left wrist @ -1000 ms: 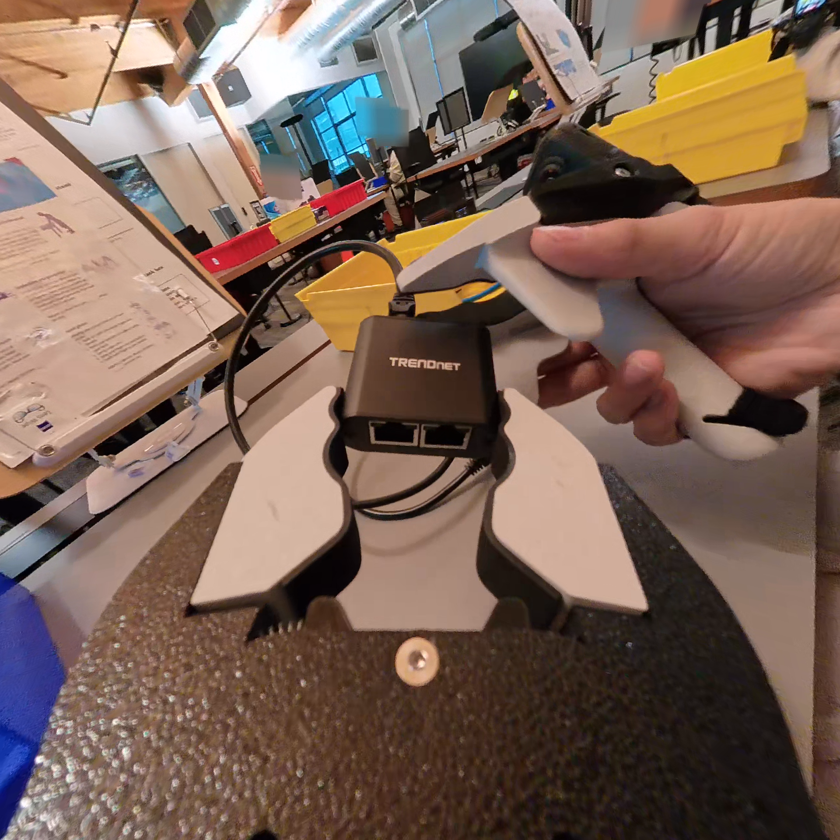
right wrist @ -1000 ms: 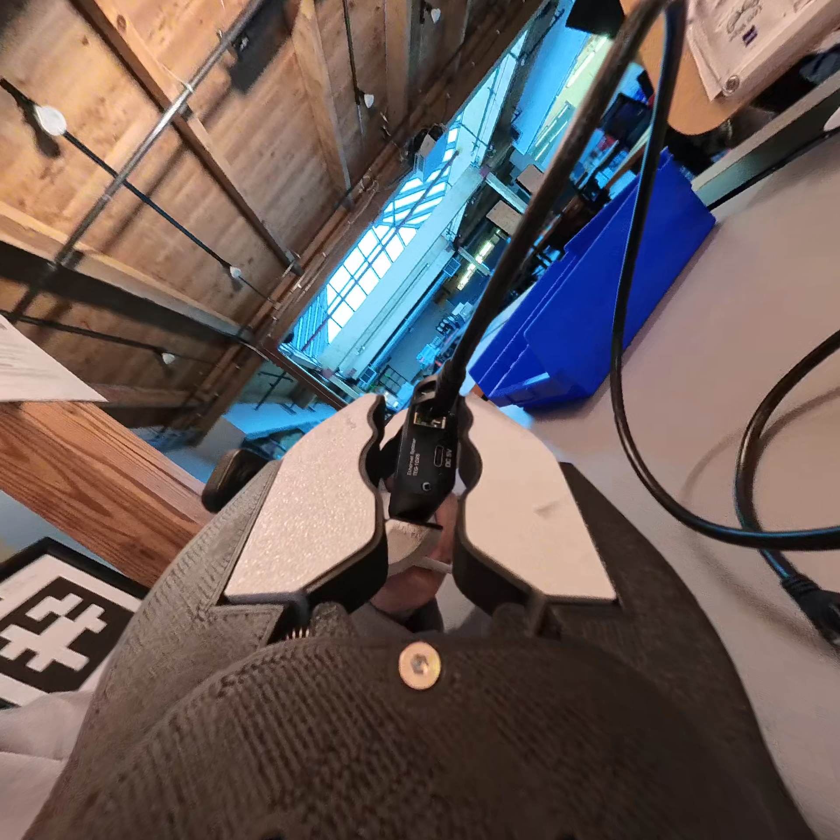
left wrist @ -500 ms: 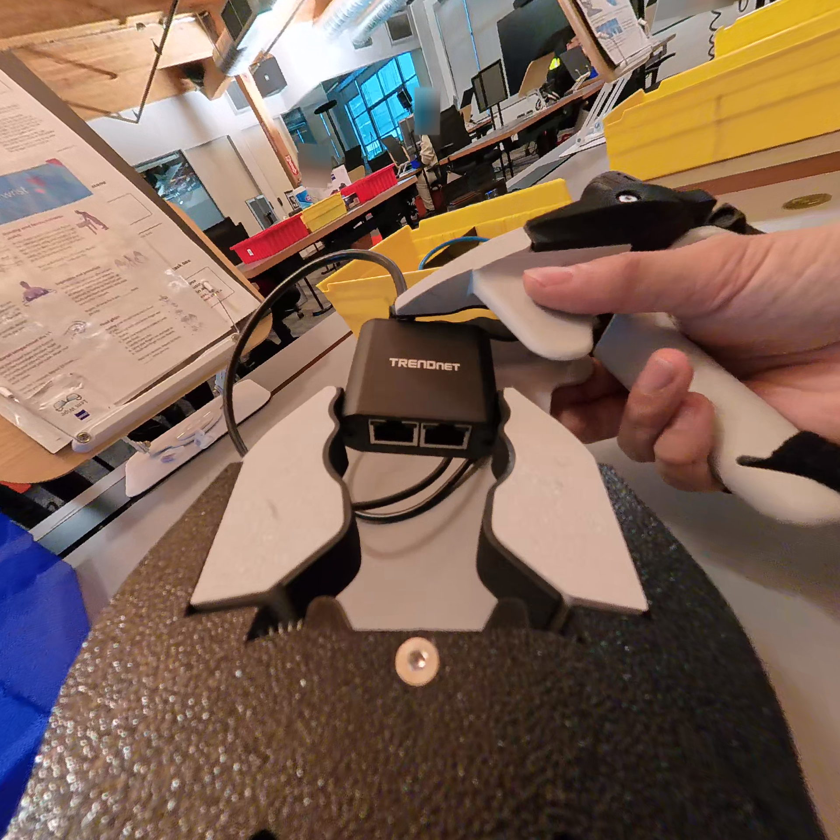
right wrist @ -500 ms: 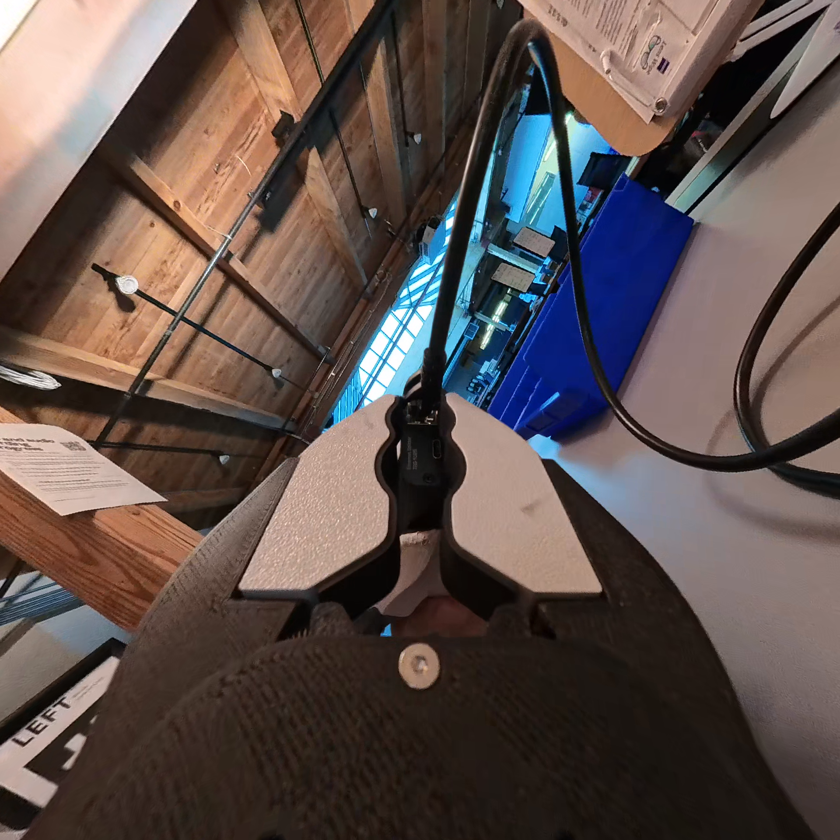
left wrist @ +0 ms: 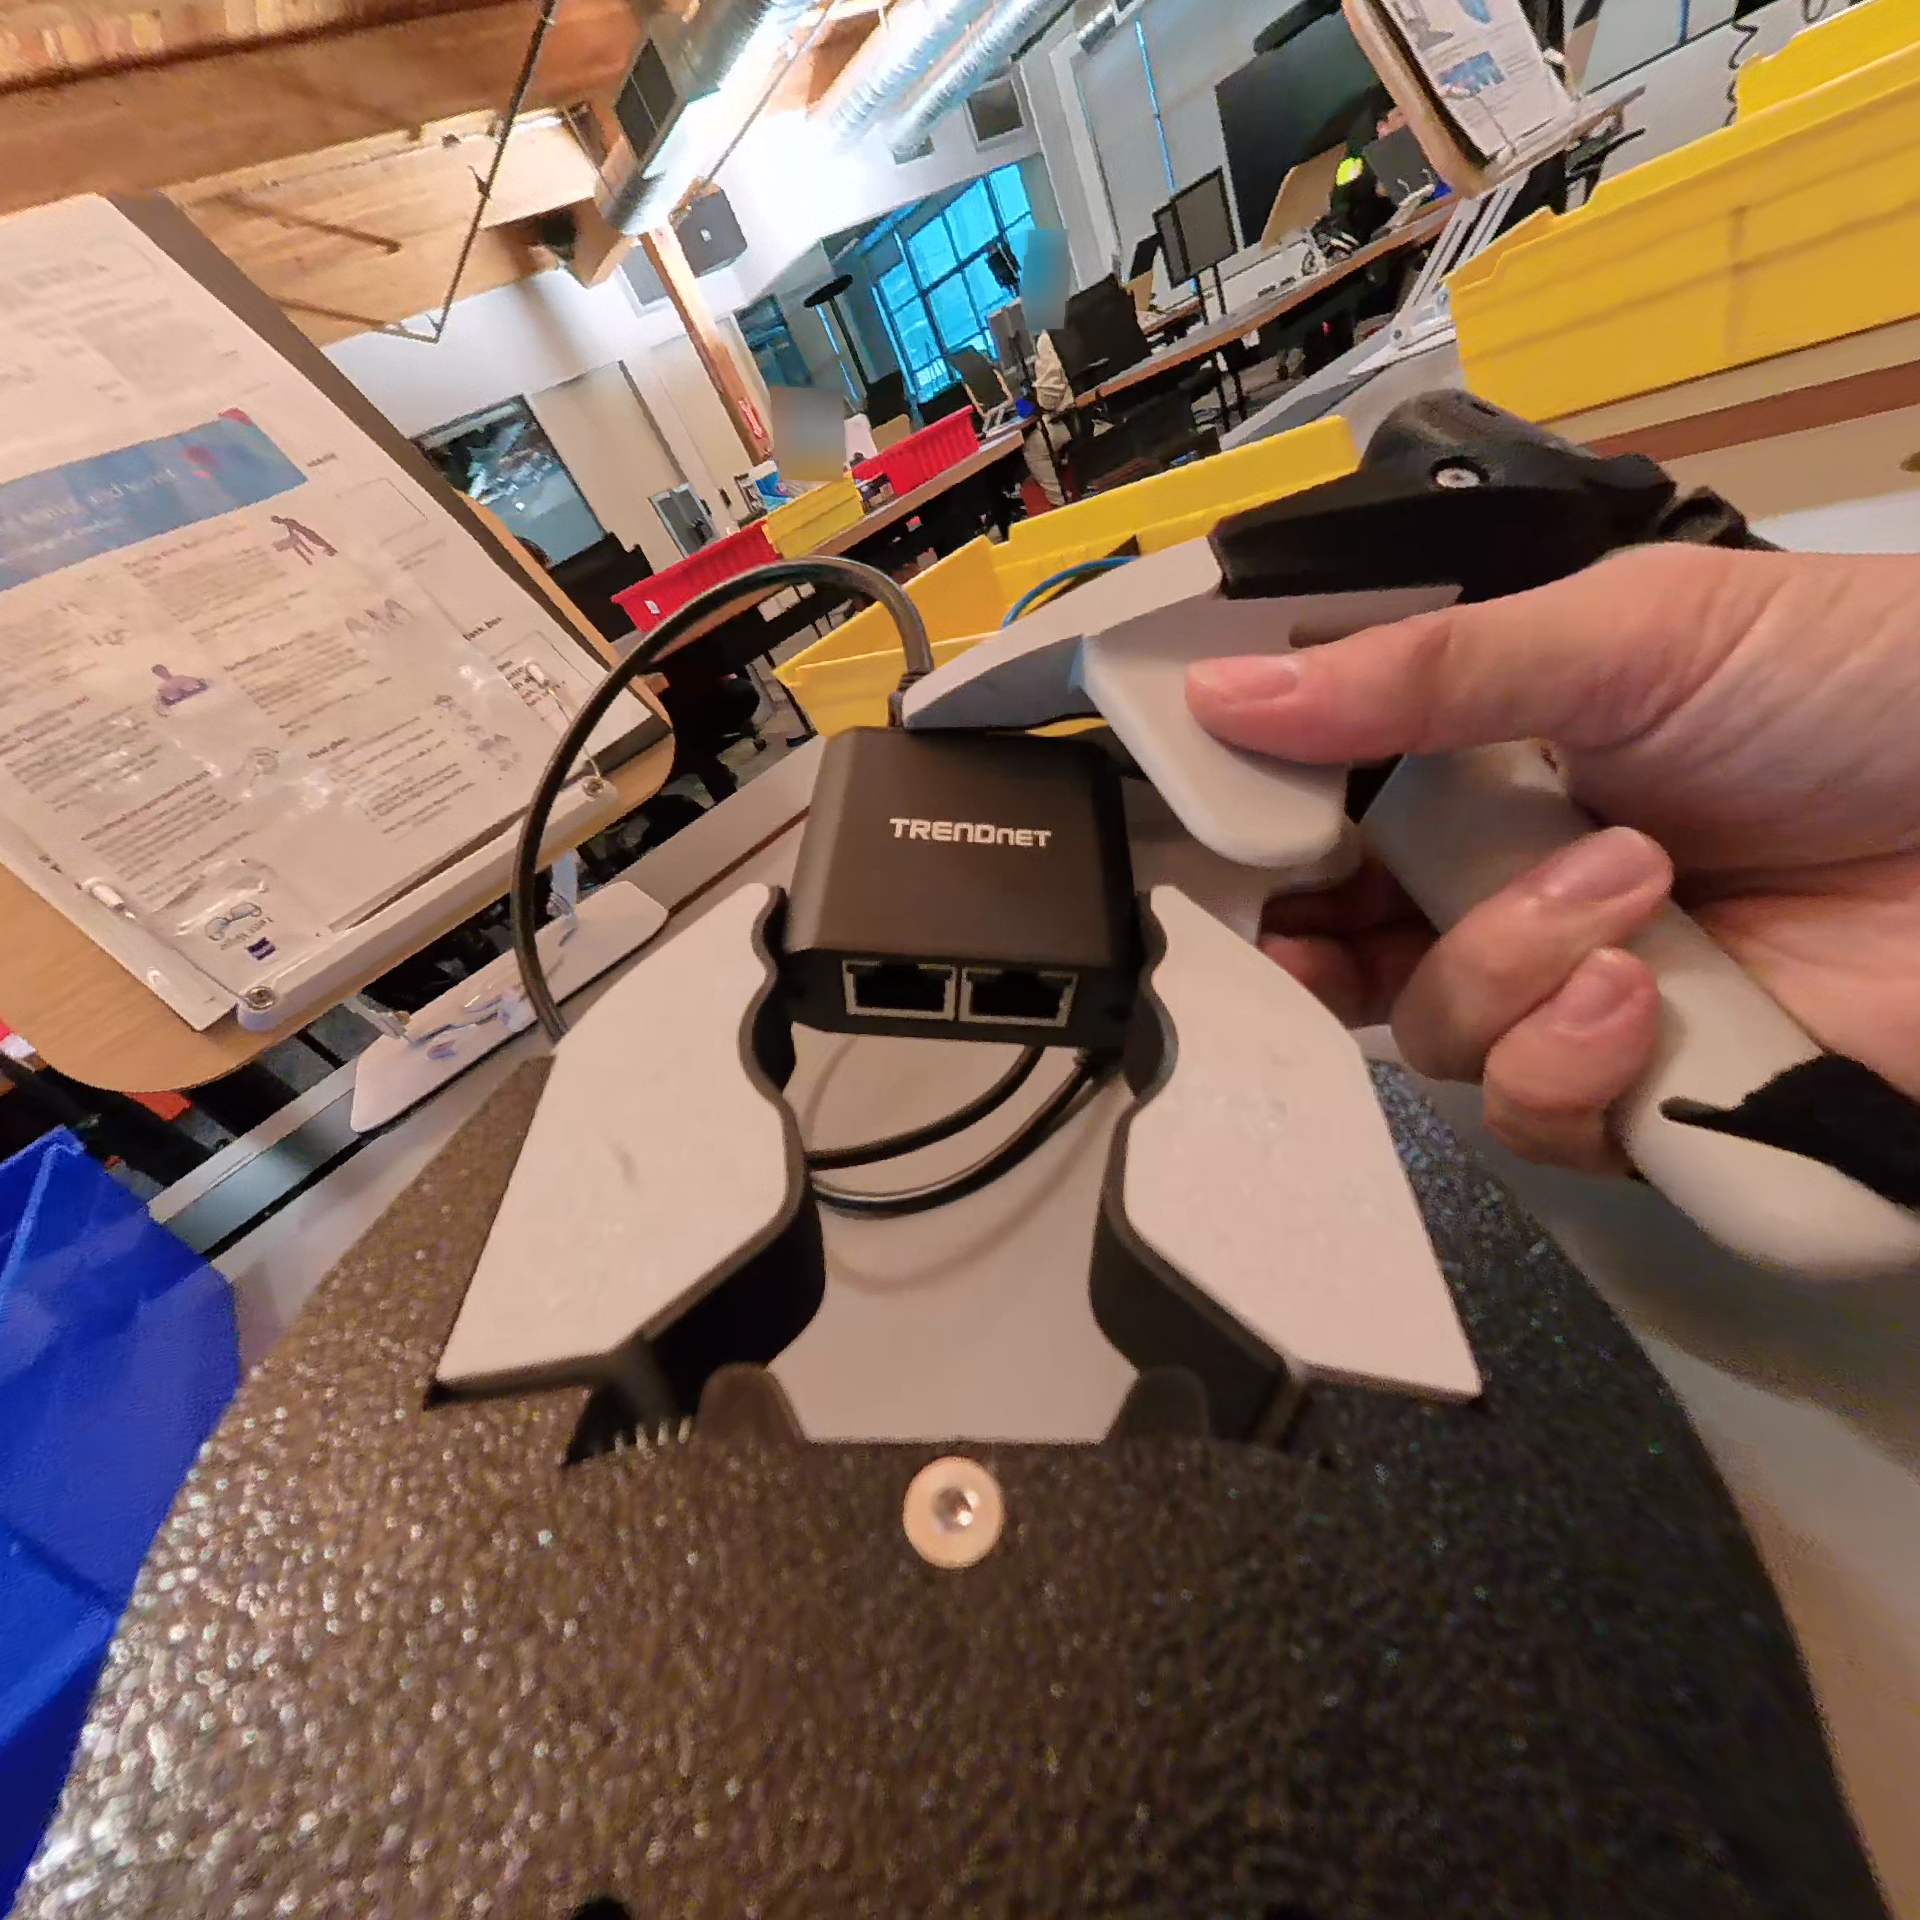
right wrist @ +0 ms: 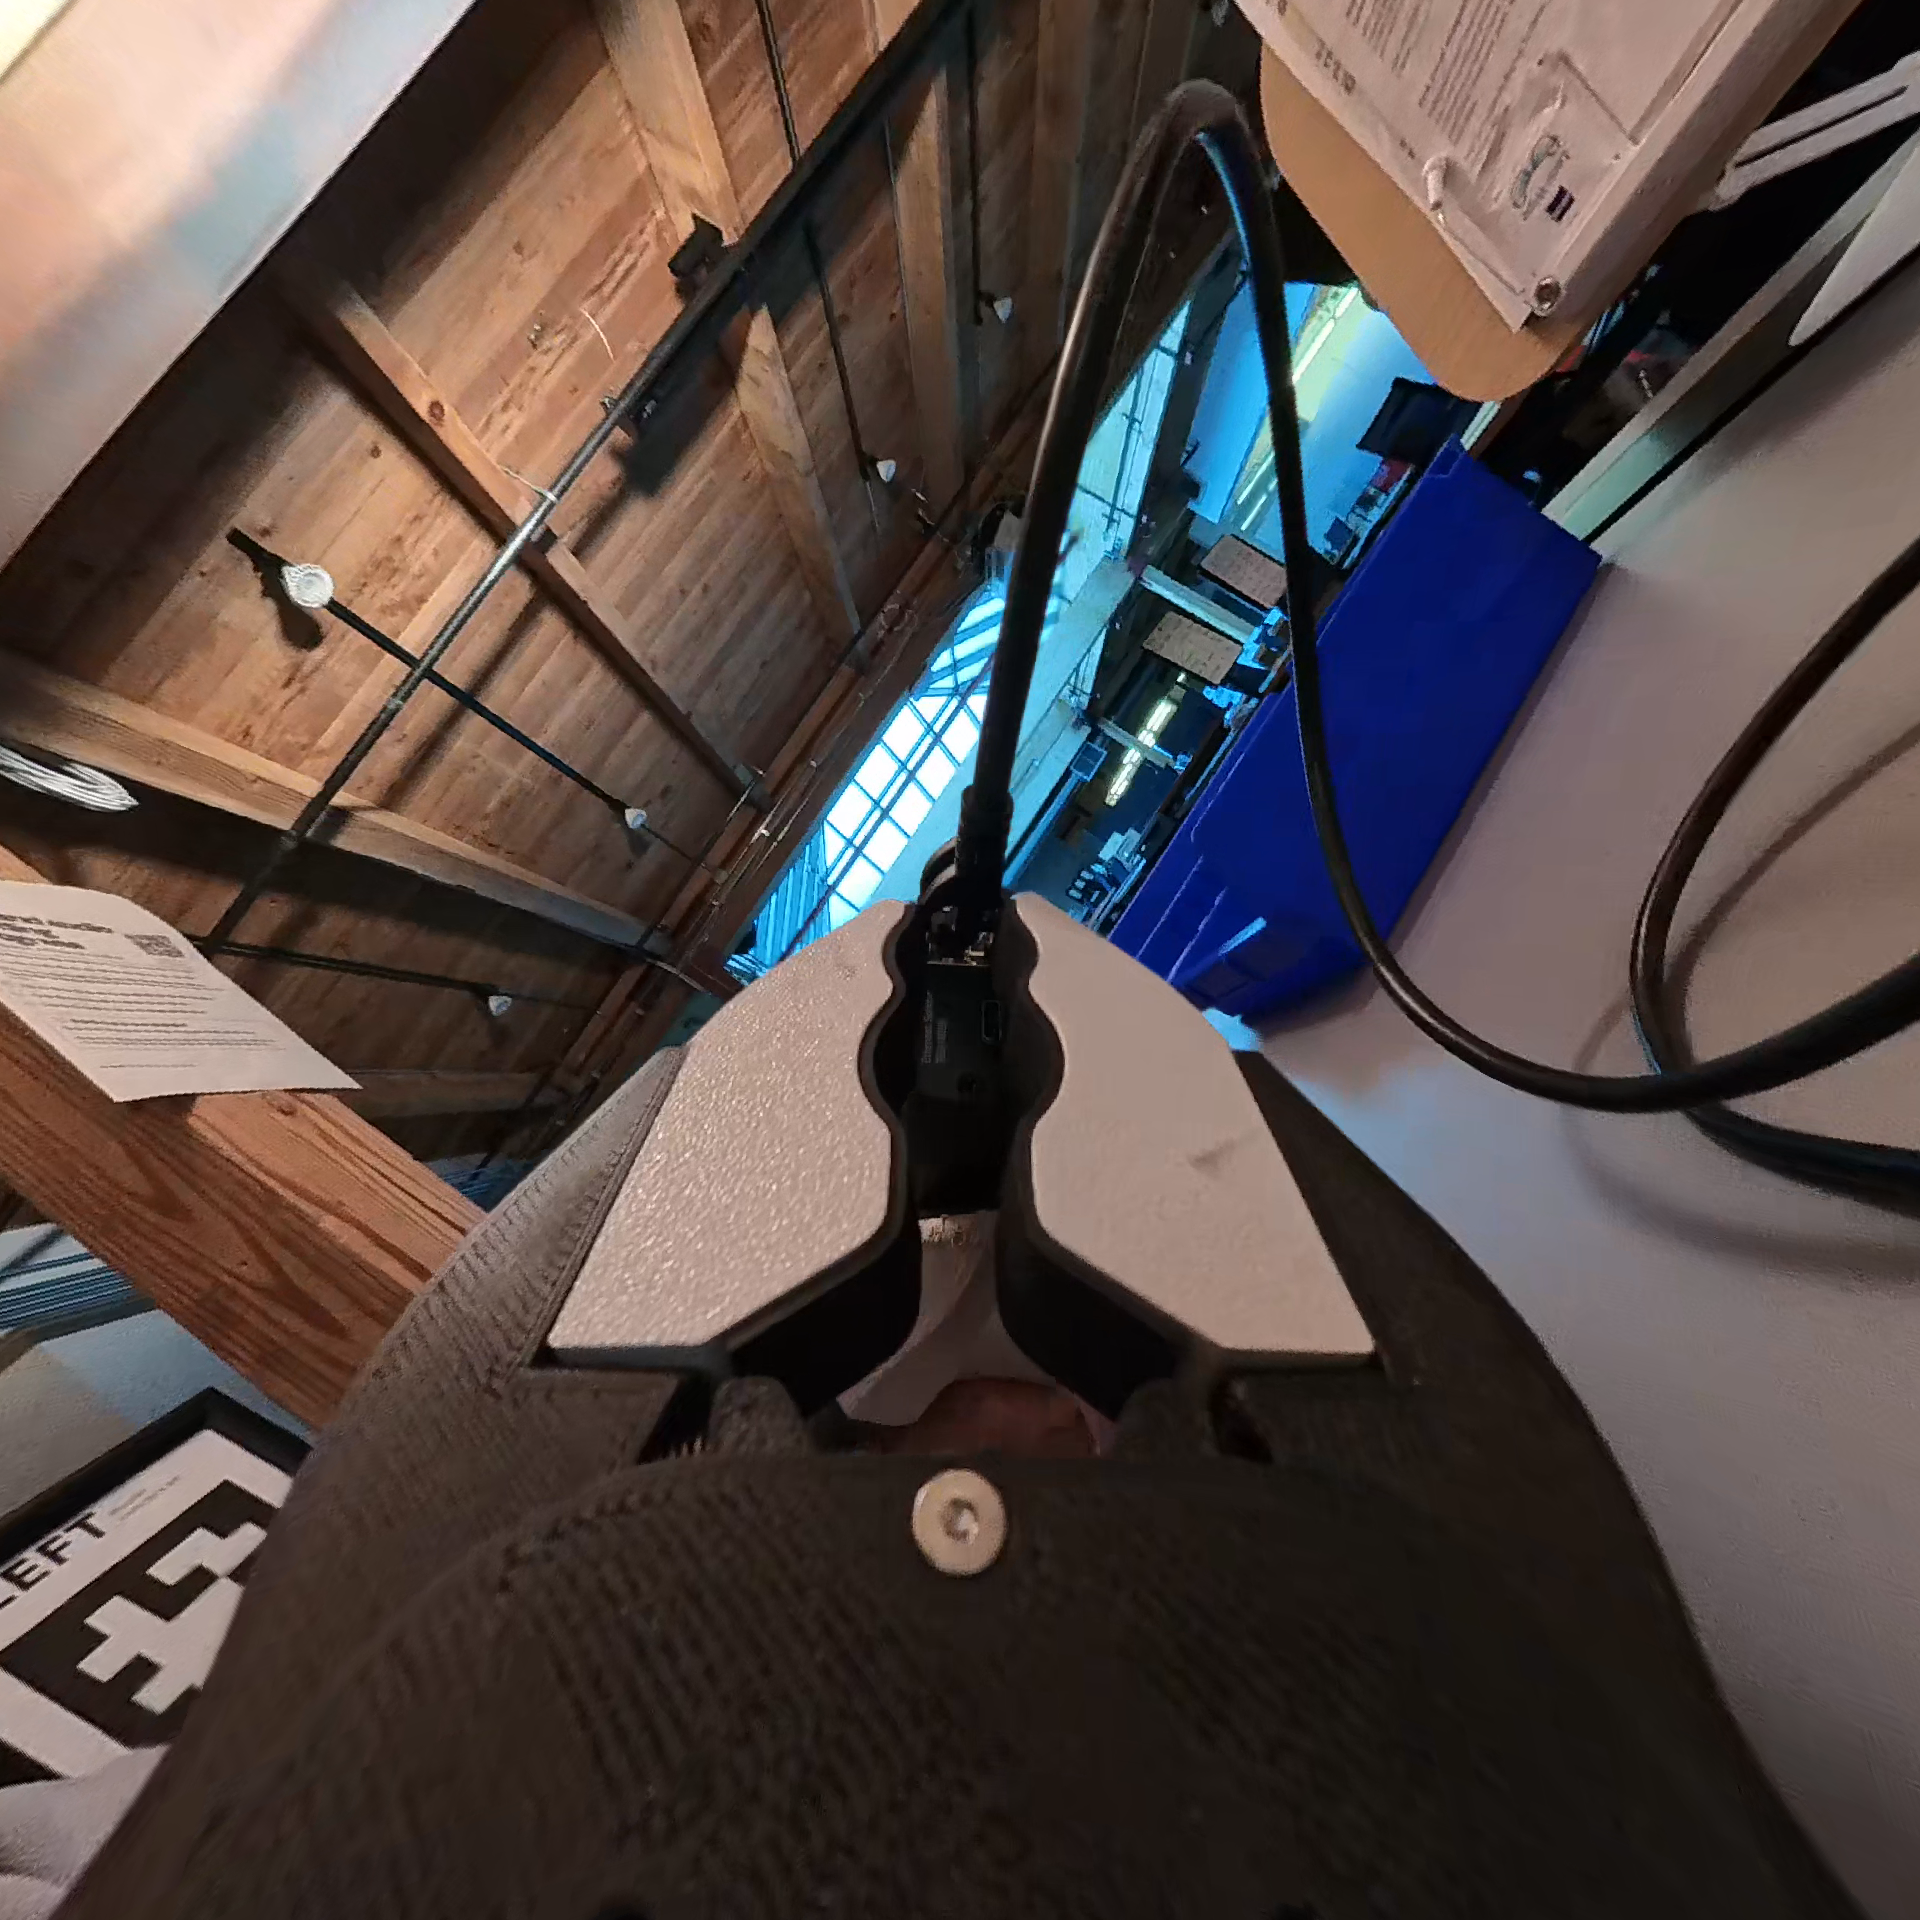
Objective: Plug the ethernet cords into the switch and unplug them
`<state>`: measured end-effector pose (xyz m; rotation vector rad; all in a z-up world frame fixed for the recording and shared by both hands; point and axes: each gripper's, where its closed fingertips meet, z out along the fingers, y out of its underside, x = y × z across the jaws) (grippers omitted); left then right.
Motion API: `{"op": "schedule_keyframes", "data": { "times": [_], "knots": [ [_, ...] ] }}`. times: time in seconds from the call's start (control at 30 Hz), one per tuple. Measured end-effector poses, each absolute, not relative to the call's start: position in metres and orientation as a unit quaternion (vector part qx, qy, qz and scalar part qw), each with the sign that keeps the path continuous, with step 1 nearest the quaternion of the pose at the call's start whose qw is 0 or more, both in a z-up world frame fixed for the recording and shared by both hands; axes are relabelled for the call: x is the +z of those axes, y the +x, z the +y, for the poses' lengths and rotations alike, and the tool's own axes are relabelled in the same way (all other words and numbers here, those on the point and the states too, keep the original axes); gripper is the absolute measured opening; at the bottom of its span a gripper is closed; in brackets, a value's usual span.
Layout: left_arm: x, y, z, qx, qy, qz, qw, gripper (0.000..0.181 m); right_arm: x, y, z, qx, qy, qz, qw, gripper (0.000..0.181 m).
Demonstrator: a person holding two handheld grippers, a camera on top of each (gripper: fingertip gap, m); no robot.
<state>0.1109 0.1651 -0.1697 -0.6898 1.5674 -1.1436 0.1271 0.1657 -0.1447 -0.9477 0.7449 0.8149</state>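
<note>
1. A grey table (left wrist: 935,1309) is seen across the lower frame, with a blue bin (left wrist: 94,1455) at the left edge and yellow bins (left wrist: 1683,239) at upper right.
2. A printed sheet on a board (left wrist: 239,665) is shown at upper left.
3. The right gripper (right wrist: 956,1049), held by a hand (left wrist: 1662,821) at right centre, is clenched on the far end of the switch.
4. The black switch (left wrist: 961,873), at frame centre, is grasped at its sides by the left gripper (left wrist: 961,997); two front ports face the camera, unfilled.
5. A black ethernet cord (left wrist: 665,686) is plugged into the switch's far end and looped to the left.
</note>
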Motion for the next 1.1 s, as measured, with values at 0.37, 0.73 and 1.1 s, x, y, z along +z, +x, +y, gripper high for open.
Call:
{"op": "schedule_keyframes", "data": {
  "times": [0.37, 0.73, 1.1],
  "knots": [
    [-0.167, 0.109, 0.164, -0.464, -0.291, 0.637, 0.542, 0.061, -0.143, 0.129, 0.165, 0.395, -0.375, 0.375, 0.750, 0.013],
    [-0.169, 0.110, 0.162, -0.482, -0.302, 0.631, 0.528, 0.061, -0.143, 0.129, 0.164, 0.369, -0.401, 0.372, 0.752, 0.013],
    [-0.179, 0.114, 0.162, -0.484, -0.320, 0.621, 0.527, 0.061, -0.150, 0.130, 0.166, 0.333, -0.454, 0.317, 0.763, 0.013]
  ]
}}
